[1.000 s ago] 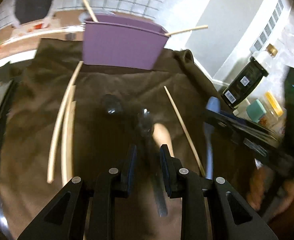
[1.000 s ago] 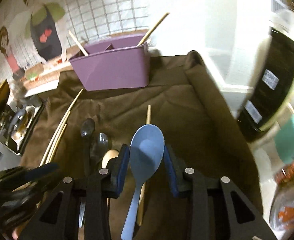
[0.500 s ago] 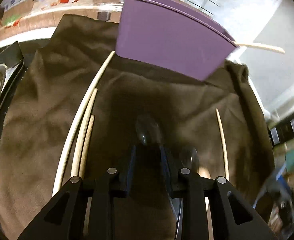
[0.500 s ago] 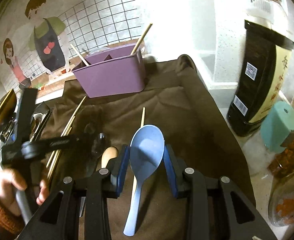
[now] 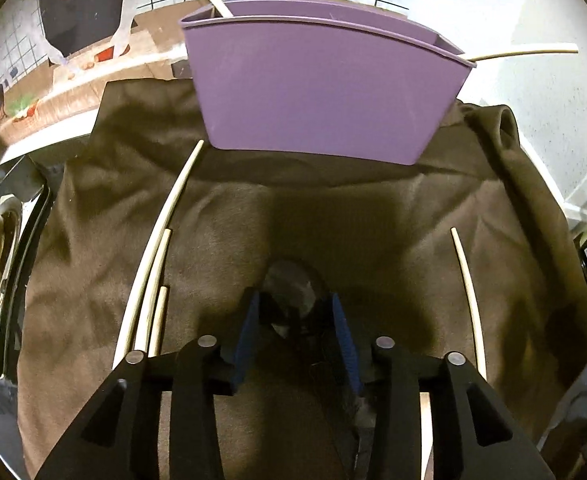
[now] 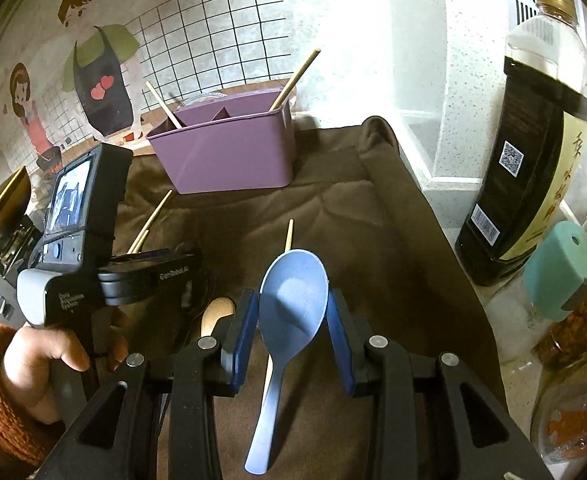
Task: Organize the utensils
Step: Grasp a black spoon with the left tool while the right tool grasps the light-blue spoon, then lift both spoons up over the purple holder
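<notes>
- One left gripper [image 5: 293, 320], jaws opening, blue pads either side of a dark spoon [image 5: 289, 284] lying on the brown cloth [image 5: 333, 216]; pads not pressing on it, so released.
- One right gripper [image 6: 292, 312], clenched on one blue spoon [image 6: 293, 300]: bowl between the pads, handle hanging down toward the camera.
- One purple utensil holder [image 5: 321, 92] straight ahead of the left gripper, at the far edge of the cloth; divided inside, as seen from the right wrist.
- Two chopsticks standing in the holder: one at its left end [image 6: 163, 106], one at its right end [image 6: 295, 80].
- Three pale chopsticks [image 5: 153, 276] lying side by side on the cloth, left of the left gripper; ends staggered.
- One more chopstick [image 5: 467, 292] on the cloth, right of the left gripper, well apart from the three.
- One pale wooden spoon [image 6: 215, 312] just left of the right gripper, partly hidden.
- One hand [image 6: 41, 364] in an orange sleeve, on the left gripper's handle, left of the right gripper.
- Writing on the left gripper's body: "GenRobot.AI"; smaller print on its grey part too small to read.
- One dark sauce bottle [image 6: 529, 152] to the right of the right gripper, with a QR code, a barcode and Chinese characters, not legible.
- Two jars of reddish contents [image 6: 565, 320] near the bottle, one with a teal lid.
</notes>
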`<state>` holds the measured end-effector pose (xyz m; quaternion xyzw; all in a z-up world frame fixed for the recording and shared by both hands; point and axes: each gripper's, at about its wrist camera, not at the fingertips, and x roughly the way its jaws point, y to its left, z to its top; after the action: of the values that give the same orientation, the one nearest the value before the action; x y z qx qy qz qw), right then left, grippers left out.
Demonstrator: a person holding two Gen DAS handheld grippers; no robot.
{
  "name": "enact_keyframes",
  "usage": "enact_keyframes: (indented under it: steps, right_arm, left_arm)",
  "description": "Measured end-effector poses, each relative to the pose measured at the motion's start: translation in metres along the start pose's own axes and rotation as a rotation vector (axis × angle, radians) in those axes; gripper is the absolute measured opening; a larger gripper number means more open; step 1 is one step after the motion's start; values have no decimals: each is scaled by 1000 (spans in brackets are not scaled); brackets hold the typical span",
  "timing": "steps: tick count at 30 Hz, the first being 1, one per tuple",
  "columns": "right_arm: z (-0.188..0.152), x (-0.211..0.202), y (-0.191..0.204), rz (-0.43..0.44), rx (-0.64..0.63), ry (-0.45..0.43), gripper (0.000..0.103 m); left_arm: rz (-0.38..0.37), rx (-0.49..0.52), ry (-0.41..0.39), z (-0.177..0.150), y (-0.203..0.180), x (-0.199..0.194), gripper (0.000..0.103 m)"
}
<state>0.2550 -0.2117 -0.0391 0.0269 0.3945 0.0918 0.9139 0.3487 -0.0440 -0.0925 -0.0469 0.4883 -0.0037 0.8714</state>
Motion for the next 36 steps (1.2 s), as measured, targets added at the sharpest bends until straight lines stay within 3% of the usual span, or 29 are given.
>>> enact_keyframes:
  steps: [7, 9, 13, 24, 36]
  right_arm:
    - [0, -1, -4, -27, 15, -6, 33]
    - [-1, -2, -6, -30, 20, -7, 33]
    - [0, -5, -6, -32, 19, -12, 33]
    - [5, -11, 5, 16, -12, -10, 33]
    - [24, -22, 20, 30, -45, -41, 33]
  left_arm:
    - [2, -2, -24, -1, -3, 0, 41]
    - [-1, 12, -41, -5, -2, -2, 35]
    - [-71, -6, -47, -13, 8, -10, 35]
    - [-237, 24, -182, -40, 38, -103, 35]
    - [-237, 15, -332, -30, 57, -165, 35]
